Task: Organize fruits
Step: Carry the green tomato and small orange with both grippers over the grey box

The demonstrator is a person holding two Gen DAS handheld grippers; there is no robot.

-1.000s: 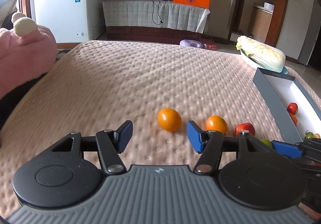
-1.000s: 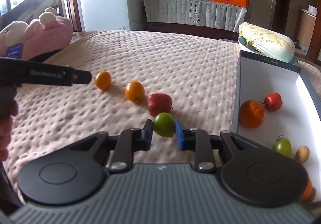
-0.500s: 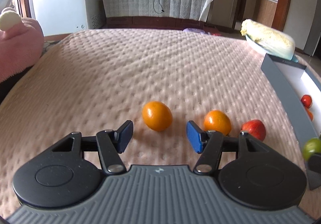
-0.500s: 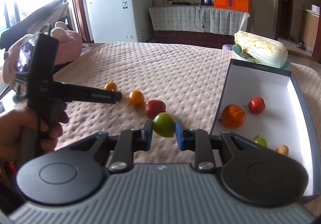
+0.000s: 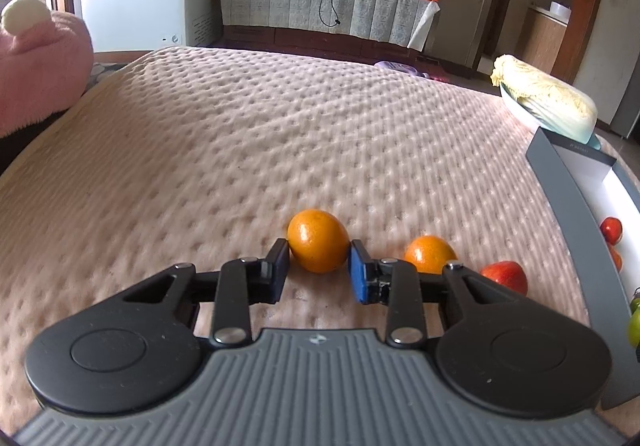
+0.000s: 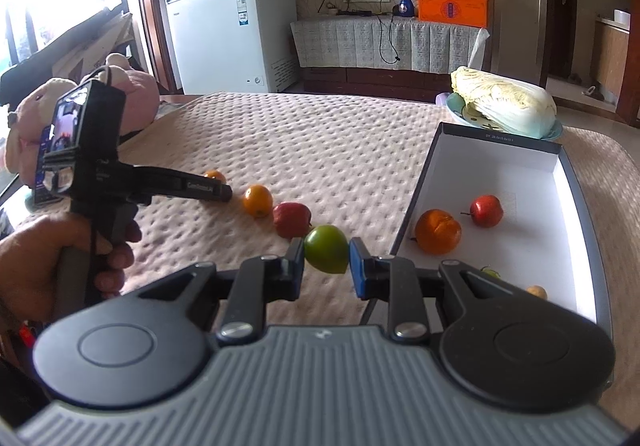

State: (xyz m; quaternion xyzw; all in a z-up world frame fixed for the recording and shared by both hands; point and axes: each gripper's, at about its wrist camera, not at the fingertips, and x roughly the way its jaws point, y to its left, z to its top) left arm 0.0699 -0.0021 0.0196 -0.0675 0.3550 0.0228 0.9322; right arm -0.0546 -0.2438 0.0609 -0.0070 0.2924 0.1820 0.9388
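Left gripper [image 5: 319, 269], jaws just closing, clamps the orange [image 5: 318, 240] on the quilted bedspread [image 5: 280, 134] for lifting; right gripper [image 6: 326, 265] holds the green fruit [image 6: 326, 249] aloft, bound for the white box [image 6: 516, 182] at two o'clock.

The bed cover [image 5: 280, 134] is matt, quilted cloth with a dimpled surface. The gripper housing [image 5: 320, 386] is matt grey ribbed plastic; the link arms [image 5: 232, 294] are black plastic with bright metal pivot pins [image 5: 230, 335]. The orange [image 5: 318, 240] has a glossy, finely pitted skin. The green fruit [image 6: 326, 249] is smooth and slightly shiny. The box [image 6: 500, 174] appears to be matt white card inside.
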